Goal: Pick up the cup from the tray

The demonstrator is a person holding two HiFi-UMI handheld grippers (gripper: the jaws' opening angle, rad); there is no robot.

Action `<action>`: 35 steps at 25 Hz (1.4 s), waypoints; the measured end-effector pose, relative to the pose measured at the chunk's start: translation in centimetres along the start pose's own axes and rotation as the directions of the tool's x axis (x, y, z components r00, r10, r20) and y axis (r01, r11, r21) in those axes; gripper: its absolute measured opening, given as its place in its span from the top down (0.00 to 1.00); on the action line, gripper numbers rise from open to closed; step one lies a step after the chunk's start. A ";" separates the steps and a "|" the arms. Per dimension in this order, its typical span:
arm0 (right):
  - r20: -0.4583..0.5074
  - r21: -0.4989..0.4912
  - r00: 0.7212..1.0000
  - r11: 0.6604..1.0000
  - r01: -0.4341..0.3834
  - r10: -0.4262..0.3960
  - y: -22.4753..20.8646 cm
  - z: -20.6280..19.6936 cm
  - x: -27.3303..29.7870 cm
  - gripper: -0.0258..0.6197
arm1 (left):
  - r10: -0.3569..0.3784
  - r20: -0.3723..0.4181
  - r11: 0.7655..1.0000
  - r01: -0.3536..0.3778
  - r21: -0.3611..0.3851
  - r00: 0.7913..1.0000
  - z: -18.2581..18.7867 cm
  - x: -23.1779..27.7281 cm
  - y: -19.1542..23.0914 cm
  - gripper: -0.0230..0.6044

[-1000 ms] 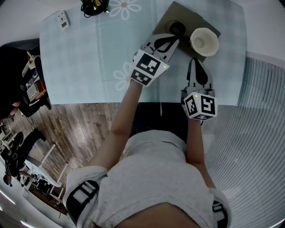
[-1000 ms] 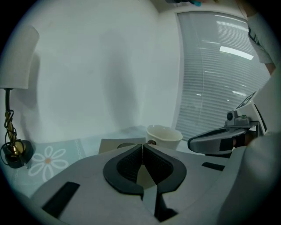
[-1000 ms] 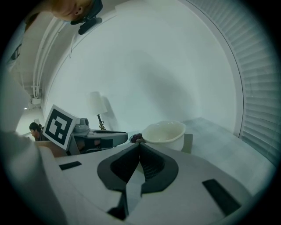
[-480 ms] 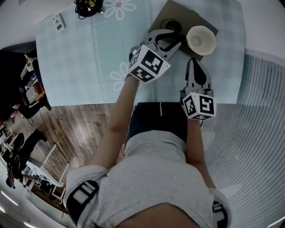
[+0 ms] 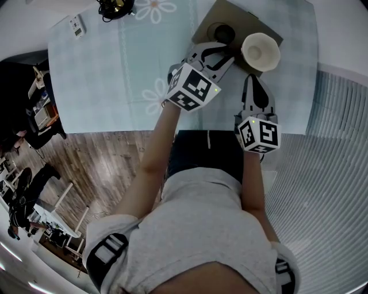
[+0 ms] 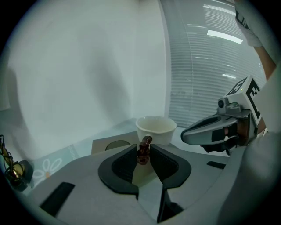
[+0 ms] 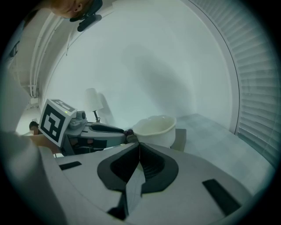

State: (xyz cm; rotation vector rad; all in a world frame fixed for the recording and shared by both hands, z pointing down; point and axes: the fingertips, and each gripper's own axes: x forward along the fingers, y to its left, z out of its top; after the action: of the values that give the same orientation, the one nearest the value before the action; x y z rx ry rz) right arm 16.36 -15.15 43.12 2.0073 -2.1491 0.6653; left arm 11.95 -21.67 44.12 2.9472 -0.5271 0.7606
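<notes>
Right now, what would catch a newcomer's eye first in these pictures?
The cream cup on the brown tray at the far edge of the table stands out. The left claw has just been closing, and the cup's beaded brown handle is pinched between its jaws. The right claw, shut, is just short of the cup.

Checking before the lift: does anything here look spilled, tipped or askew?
Nothing spilled or tipped: the cup stands upright on the tray. Only the tray sits turned at an angle to the table.
</notes>
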 end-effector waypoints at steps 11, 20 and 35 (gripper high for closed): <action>-0.032 0.017 0.997 0.998 0.066 -0.066 -2.7 -1.0 -0.4 0.95 | -0.067 0.026 0.997 0.068 -0.042 0.997 -0.5 -1.3 -3.9 0.85; -0.031 0.023 0.997 0.997 0.073 -0.072 -2.8 -1.3 -1.1 0.95 | 0.038 0.084 0.998 -0.034 -0.056 0.996 -0.5 -1.4 -4.0 0.71; -0.037 0.045 0.995 0.995 0.090 -0.089 -4.1 -1.9 -1.5 0.95 | 0.164 0.175 0.982 -0.144 -0.123 0.971 -1.0 2.2 -4.2 0.68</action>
State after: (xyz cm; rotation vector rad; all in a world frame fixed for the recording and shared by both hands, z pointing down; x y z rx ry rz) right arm 20.12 -13.04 45.20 2.0850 -2.0291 0.7381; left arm 14.70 -18.31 46.22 2.9158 -0.7922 0.4534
